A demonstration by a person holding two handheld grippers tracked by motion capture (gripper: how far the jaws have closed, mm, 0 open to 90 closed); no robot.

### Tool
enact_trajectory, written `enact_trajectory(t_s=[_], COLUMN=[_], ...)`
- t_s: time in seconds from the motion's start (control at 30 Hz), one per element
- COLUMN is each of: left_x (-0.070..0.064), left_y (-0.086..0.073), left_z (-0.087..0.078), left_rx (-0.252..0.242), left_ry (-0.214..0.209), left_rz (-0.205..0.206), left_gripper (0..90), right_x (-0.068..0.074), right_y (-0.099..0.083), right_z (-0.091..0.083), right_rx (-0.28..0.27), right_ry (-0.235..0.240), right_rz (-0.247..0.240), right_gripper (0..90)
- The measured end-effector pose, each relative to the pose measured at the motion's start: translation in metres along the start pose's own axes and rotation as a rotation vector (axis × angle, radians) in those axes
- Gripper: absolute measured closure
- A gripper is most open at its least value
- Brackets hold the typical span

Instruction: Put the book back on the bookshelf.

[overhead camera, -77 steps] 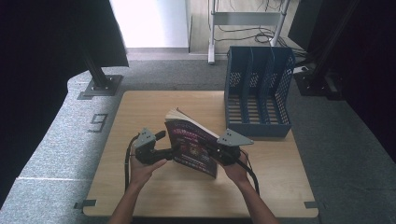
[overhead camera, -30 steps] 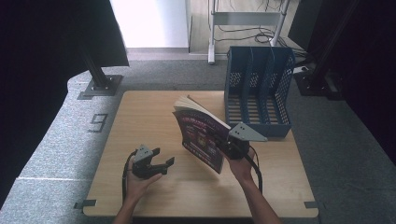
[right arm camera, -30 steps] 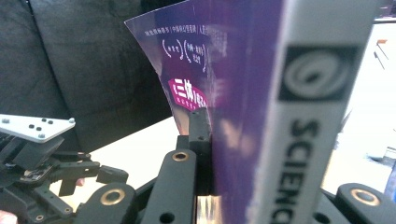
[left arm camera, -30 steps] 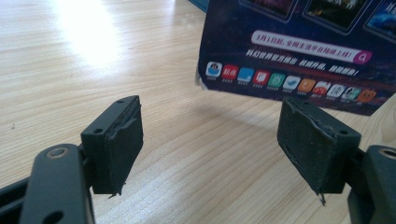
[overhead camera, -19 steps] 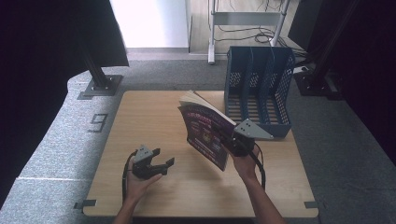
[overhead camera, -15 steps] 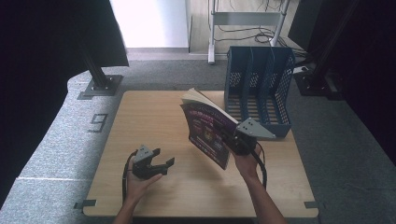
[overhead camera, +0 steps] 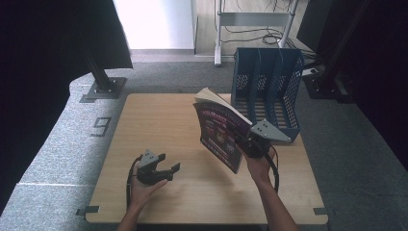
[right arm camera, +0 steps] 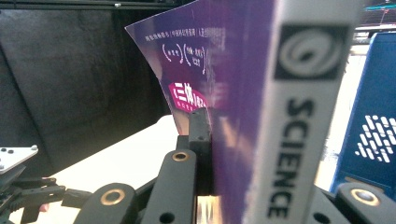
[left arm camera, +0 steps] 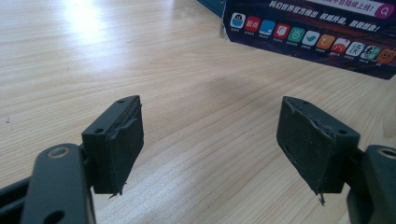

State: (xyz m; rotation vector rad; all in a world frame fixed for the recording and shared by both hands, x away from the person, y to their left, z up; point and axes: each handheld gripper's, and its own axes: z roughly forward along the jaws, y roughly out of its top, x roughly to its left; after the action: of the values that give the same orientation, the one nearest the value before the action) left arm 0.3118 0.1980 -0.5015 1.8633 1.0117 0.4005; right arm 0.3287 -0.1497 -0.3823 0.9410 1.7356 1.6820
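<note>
A purple paperback book (overhead camera: 219, 134) hangs tilted above the middle of the wooden table (overhead camera: 159, 115), spine toward the person. My right gripper (overhead camera: 248, 144) is shut on its lower spine edge, just in front of the blue file holder (overhead camera: 267, 91). The right gripper view shows the cover and the white "SCIENCE" spine (right arm camera: 303, 116) clamped between the jaws (right arm camera: 233, 154). My left gripper (overhead camera: 169, 162) sits low at the table's front left, open and holding nothing. In its own view the left gripper's pads (left arm camera: 210, 140) stand wide apart over bare wood, the book's lower edge (left arm camera: 317, 32) beyond them.
The file holder has three upright slots and stands at the table's back right corner; its blue wall (right arm camera: 373, 126) is close beside the book. Black stands and curtains flank the table on grey carpet (overhead camera: 62, 144). A white metal rack (overhead camera: 255, 19) stands behind.
The left gripper let go of the book and drew back to the front left. The right gripper has lifted the book more upright and carried it right, toward the file holder.
</note>
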Motion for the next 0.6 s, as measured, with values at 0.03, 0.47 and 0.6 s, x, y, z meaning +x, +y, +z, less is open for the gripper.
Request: enact_trajectory(t_s=[0.03,0.47,0.6], left_x=[0.000,0.000,0.000], left_y=[0.000,0.000,-0.001], left_z=[0.000,0.000,0.001], left_rx=[0.002,0.005,0.008], left_ry=[-0.002,-0.003,-0.003], left_rz=[0.000,-0.004,-0.002], left_gripper=[22.9,23.0,23.0], right_x=[-0.001,-0.009,-0.012], right_y=[0.001,0.008,0.010], right_z=[0.000,-0.004,-0.006], right_rx=[0.001,-0.013,-0.016], right_ry=[-0.002,-0.034,-0.040], right_rz=[-0.002,0.007,0.007], right_gripper=[81.8,81.8,81.8])
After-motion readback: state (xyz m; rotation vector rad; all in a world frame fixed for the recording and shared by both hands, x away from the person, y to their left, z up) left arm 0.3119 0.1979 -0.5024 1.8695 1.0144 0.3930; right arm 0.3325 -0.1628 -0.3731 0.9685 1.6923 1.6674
